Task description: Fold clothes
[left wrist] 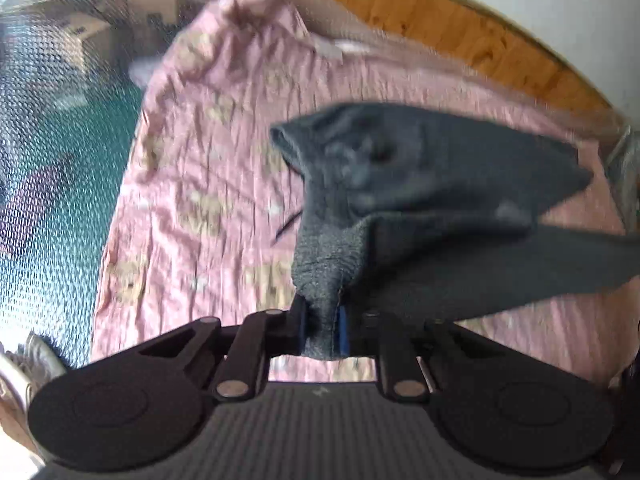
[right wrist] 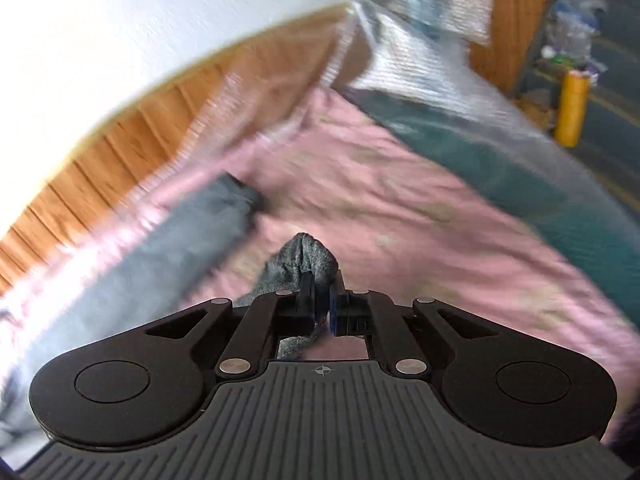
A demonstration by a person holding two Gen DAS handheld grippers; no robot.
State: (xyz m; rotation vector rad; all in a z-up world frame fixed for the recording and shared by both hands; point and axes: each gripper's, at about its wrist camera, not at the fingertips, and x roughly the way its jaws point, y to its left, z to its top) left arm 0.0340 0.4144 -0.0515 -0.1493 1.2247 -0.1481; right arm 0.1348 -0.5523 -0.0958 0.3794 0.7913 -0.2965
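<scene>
we see a dark grey knit garment (left wrist: 420, 184), charcoal where it hangs and paler, speckled grey at the ribbed edge. under it lies a pink crinkled bedsheet (left wrist: 208, 168) printed with beige and cream blotches. the glossy wooden headboard (left wrist: 460, 28) is orange-brown with darker grain, against a plain white wall (right wrist: 120, 20). the plastic-wrapped mattress side (right wrist: 500, 160) shows teal green under a silvery sheen. both black plastic grippers, left (left wrist: 323, 330) and right (right wrist: 322, 308), carry blue pads. a yellow cylinder (right wrist: 572, 108) stands beyond.
</scene>
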